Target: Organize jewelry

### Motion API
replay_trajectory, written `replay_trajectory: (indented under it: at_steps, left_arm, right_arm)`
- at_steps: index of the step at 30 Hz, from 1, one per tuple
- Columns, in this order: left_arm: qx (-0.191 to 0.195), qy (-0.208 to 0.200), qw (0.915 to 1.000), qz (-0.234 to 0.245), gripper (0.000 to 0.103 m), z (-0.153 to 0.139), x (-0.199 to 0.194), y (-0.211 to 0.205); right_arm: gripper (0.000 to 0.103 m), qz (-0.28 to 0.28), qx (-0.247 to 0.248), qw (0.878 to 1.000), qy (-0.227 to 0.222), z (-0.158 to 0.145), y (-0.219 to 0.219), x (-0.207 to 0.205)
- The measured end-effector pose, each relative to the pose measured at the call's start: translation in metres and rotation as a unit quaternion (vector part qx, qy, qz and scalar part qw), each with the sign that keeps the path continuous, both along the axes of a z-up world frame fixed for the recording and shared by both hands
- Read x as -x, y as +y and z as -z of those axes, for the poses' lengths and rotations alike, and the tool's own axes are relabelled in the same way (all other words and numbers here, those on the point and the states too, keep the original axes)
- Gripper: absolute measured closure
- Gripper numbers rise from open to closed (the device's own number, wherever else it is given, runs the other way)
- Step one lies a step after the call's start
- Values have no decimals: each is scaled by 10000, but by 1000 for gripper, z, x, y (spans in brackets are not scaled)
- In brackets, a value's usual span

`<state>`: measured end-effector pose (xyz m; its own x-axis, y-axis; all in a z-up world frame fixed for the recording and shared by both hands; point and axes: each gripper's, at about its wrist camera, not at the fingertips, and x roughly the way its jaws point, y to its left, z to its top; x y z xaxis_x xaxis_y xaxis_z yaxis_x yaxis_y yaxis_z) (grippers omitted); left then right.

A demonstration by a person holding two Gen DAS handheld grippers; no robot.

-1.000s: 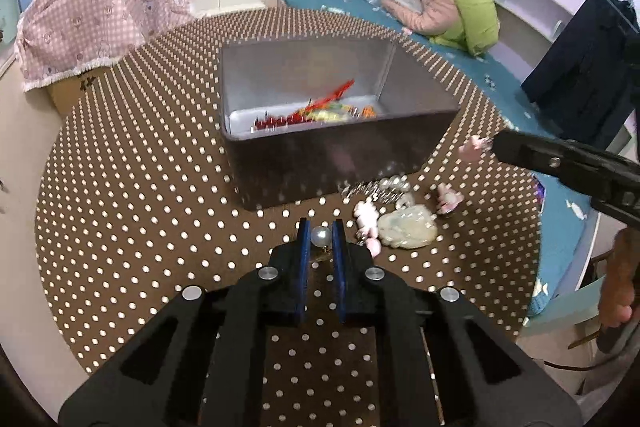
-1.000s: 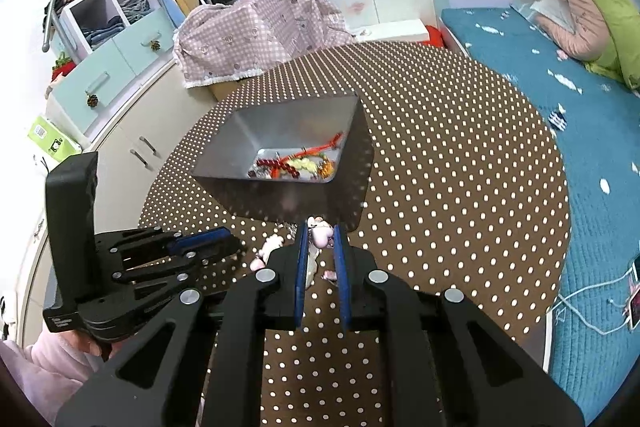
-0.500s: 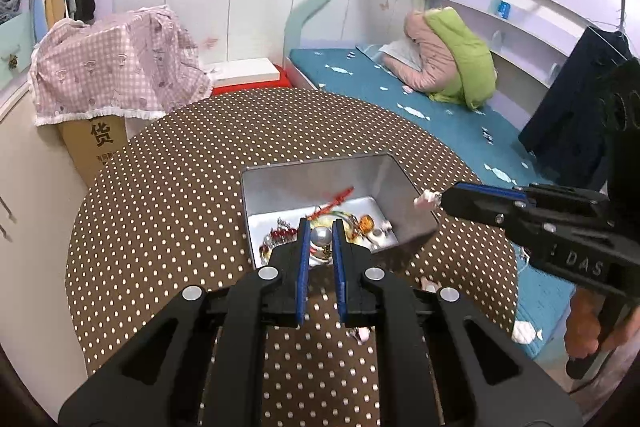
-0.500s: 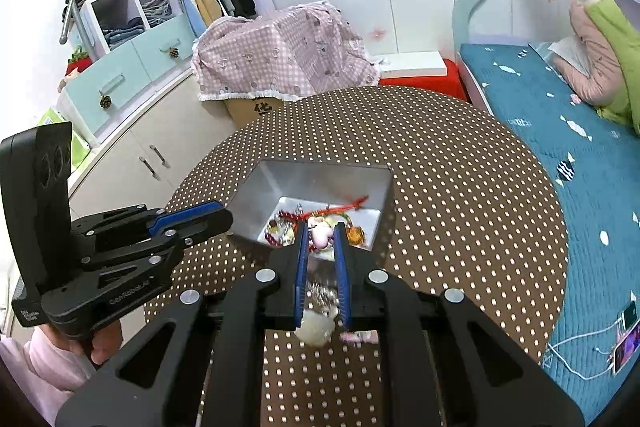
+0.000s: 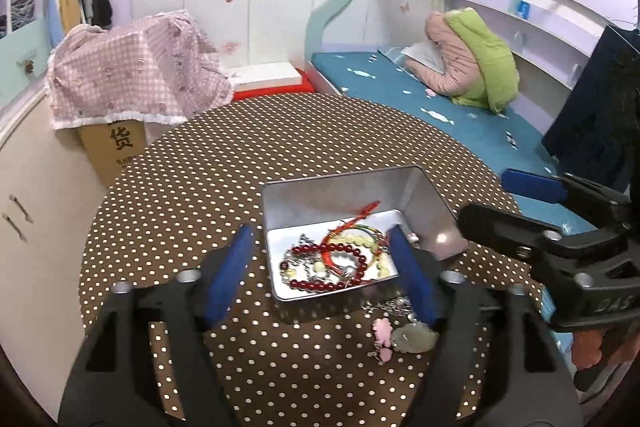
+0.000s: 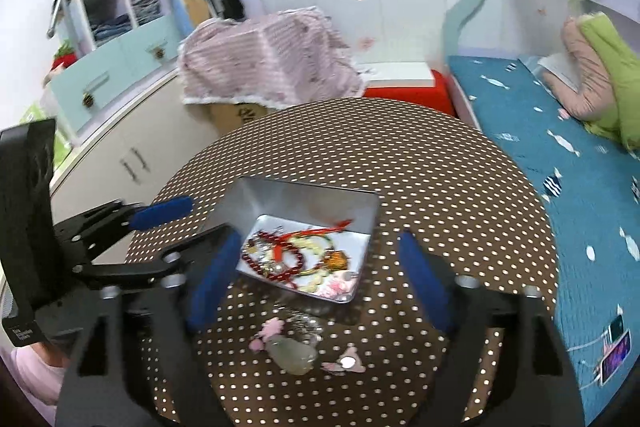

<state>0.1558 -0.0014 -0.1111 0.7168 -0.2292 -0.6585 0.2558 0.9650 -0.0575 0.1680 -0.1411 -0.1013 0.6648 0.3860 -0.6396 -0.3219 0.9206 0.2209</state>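
Above metal tin [image 5: 430,205]: left claw [image 5: 320,279], right claw [image 6: 316,273] opening, nothing between; pendant [image 6: 292,353] near tin's front edge.

Bracelets [image 5: 332,261] in tin [image 5: 428,203] on table [image 5: 200,187]; pendant [image 5: 414,339] just before it.

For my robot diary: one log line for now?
left gripper: opening, empty | right gripper: opening, empty | tin: holds jewelry | pendant: on table
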Motion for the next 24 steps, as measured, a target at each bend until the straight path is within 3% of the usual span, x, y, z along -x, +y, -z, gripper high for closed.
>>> replay_trajectory:
  at_steps: [4, 10, 19, 24]
  left_arm:
    - [-112, -85, 9999, -29, 15, -1, 3, -3]
    - [-116, -12, 9999, -36, 13, 3, 7, -3]
    - [-86, 129, 9999, -31, 10, 10, 12, -2]
    - [-93, 266, 9995, -123, 10, 19, 20, -2]
  right_arm:
    - [8, 188, 39, 9998, 93, 3, -5, -2]
    - [8, 442, 73, 9987, 250, 9, -13, -2]
    - [8, 708, 103, 9973, -153, 10, -23, 15]
    - [8, 834, 153, 9964, -68, 20, -27, 23]
